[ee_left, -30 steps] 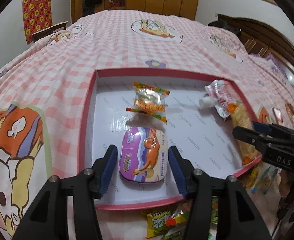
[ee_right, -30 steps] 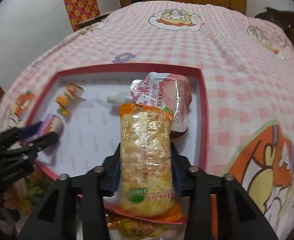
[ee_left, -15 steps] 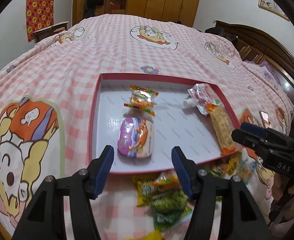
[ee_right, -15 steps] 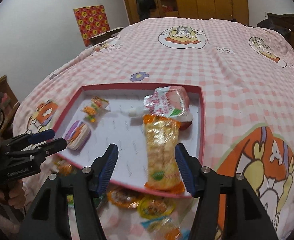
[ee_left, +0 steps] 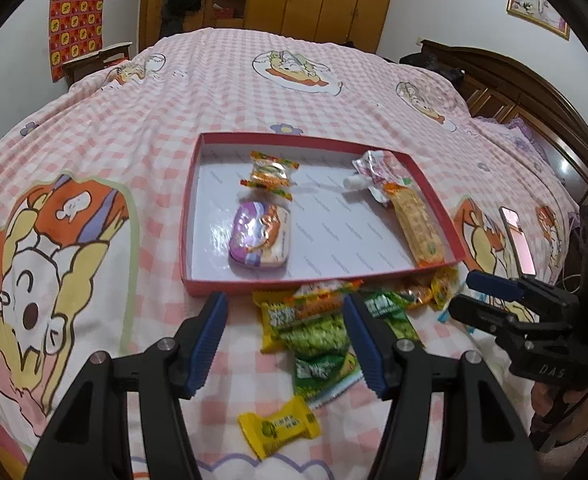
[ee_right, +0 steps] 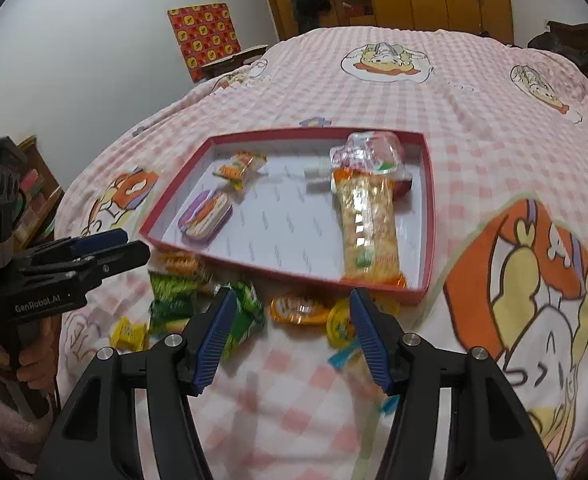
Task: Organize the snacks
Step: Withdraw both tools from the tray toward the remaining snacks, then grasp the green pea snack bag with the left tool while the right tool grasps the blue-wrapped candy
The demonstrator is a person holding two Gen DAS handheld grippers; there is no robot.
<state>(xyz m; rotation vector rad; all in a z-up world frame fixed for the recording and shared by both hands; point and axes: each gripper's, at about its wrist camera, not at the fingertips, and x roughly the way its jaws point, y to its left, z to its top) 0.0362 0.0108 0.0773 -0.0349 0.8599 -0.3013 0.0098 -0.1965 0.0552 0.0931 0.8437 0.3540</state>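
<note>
A shallow red-walled cardboard tray with a white floor (ee_left: 433, 196) lies on a pink-and-white checked bedspread with cartoon prints (ee_left: 214, 92). Inside it, seen from the left wrist, a purple oval tin with a cartoon lid (ee_left: 260, 235) sits at about 8 o'clock, an orange-and-green wrapped candy packet (ee_left: 270, 173) just past it toward 11 o'clock, a clear spouted drink pouch with pink print (ee_left: 377, 171) at 1 o'clock, and a long clear packet of yellow crackers (ee_left: 415, 226) running down the 3 o'clock side, its far end lying on the pouch.

Outside the tray's near wall, a loose heap of green and yellow snack packets (ee_left: 317, 332) rests on the bedspread, with a small yellow wrapped candy (ee_left: 280, 426) nearer still, at 6 o'clock.

The left gripper (ee_left: 284, 342) hangs above this heap, jaws apart and holding nothing. The right gripper (ee_right: 292, 336) stands likewise agape and empty over round orange jelly cups (ee_right: 299, 309) beside the tray's near wall.
</note>
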